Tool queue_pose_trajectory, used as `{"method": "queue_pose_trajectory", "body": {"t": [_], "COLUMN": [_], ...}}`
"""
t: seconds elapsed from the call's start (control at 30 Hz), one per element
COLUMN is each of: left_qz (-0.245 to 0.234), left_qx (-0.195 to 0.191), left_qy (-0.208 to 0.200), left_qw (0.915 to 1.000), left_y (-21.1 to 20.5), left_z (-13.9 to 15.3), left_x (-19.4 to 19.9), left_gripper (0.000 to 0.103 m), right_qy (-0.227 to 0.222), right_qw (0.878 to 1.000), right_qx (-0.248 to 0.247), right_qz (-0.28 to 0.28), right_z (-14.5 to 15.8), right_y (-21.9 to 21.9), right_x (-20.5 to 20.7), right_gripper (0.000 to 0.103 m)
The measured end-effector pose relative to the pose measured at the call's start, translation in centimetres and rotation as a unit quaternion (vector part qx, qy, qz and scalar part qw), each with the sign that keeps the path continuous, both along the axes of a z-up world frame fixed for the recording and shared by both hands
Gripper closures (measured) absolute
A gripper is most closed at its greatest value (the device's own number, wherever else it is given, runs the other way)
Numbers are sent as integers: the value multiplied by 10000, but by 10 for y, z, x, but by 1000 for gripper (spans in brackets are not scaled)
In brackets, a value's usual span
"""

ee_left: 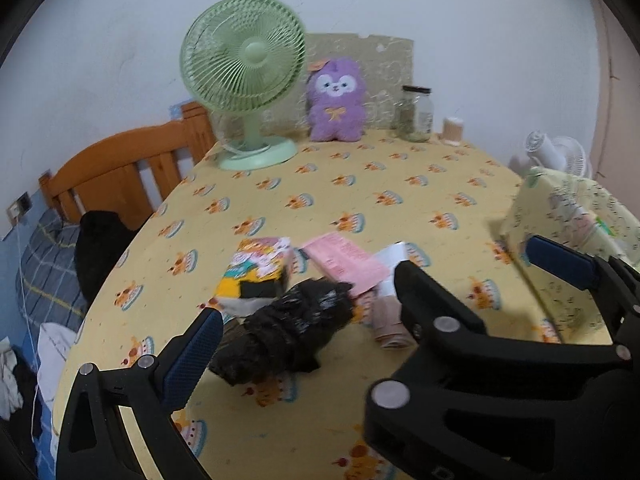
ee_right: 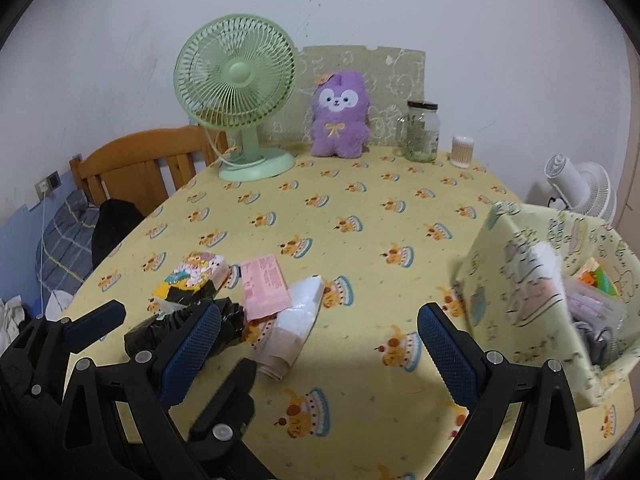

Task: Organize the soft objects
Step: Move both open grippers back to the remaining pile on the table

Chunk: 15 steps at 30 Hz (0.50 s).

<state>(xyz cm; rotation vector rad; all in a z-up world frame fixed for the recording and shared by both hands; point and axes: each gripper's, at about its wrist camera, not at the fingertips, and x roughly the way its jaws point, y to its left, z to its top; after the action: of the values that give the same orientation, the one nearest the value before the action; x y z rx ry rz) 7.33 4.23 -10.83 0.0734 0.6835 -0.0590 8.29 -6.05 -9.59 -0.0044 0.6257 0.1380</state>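
My left gripper [ee_left: 304,344] hangs spread wide over the pile near the front edge of the table [ee_left: 400,200], its fingers either side of the black bundle [ee_left: 288,336] wrapped in shiny film but, as far as I can tell, not yet touching it. My right gripper [ee_right: 320,344] is just as wide apart and holds nothing, hovering over bare cloth between the pile and the cloth bin [ee_right: 520,280] at the table's right edge (a few packets already lie inside it). Behind the bundle lie a cartoon-print packet [ee_left: 264,260], a pink packet [ee_left: 344,260] and a beige roll [ee_left: 390,324]. To do this well, I would lower the left fingers around the bundle's thick middle, since the film looks slippery, and squeeze until it gives without dragging the pink packet along.
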Motion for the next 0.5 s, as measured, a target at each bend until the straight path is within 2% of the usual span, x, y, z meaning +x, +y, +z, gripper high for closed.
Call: {"method": "queue_pose_trajectory", "body": {"t": [0.3,0.5], "left_qz": [152,110], "left_qx": [45,83], "left_qy": [307,556], "left_qw": [9994,9984], "left_y": [18,22], "left_z": [-20,-29], "left_x": [18,30], "left_gripper": [1,11], "right_qy": [304,423], "right_qw": [9995,9990], "right_qx": [-51,-118], "right_qz": [31,2], "right_z": [-19,-26], "right_y": [15,17], "right_x": [14,21], "right_gripper": [3,3]}}
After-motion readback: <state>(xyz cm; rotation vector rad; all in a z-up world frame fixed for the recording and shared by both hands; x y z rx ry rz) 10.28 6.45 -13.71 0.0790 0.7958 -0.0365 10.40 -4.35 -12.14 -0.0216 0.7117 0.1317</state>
